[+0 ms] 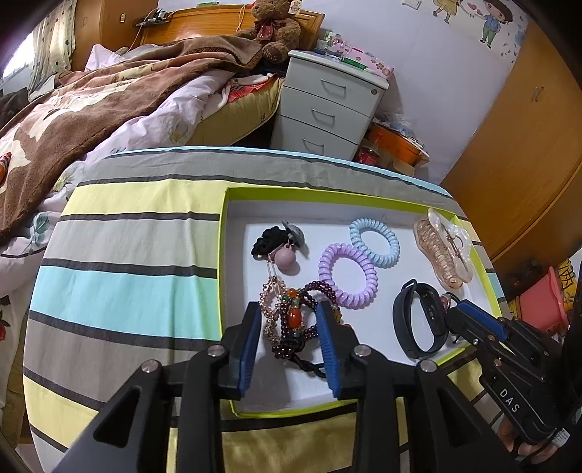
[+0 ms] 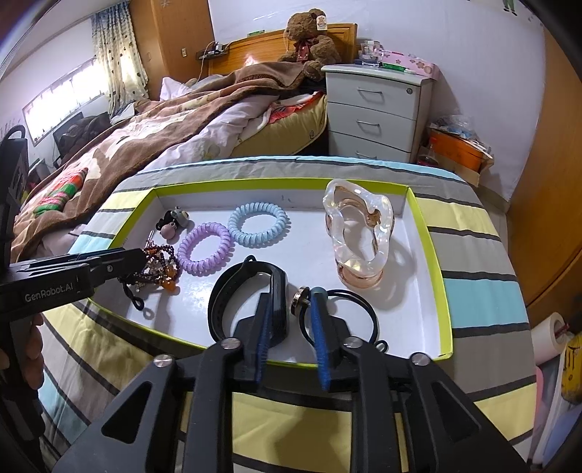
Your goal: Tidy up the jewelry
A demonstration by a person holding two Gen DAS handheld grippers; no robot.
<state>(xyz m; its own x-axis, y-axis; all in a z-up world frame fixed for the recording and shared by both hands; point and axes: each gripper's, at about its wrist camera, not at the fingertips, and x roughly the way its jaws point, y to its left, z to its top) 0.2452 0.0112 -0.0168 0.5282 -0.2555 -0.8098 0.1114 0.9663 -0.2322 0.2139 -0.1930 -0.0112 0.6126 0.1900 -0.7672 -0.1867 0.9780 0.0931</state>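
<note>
Home bedroom. Unmade bed (image 2: 189, 120) with brown blanket (image 1: 91, 94) and pale quilt; wooden headboard (image 2: 254, 47) behind it, teddy bear (image 2: 309, 40) sitting on top. Grey three-drawer nightstand (image 2: 374, 112) just beside bed, small items and pink box on its top. Cartoon children stickers on white wall (image 1: 473, 18). Wooden wardrobe doors (image 1: 527, 152) at right. Curtained window (image 2: 116, 62) at far left. Striped cloth-covered table (image 2: 480, 254) in foreground, green-edged tray (image 2: 429, 225) on it holding hair ties and jewelry.
</note>
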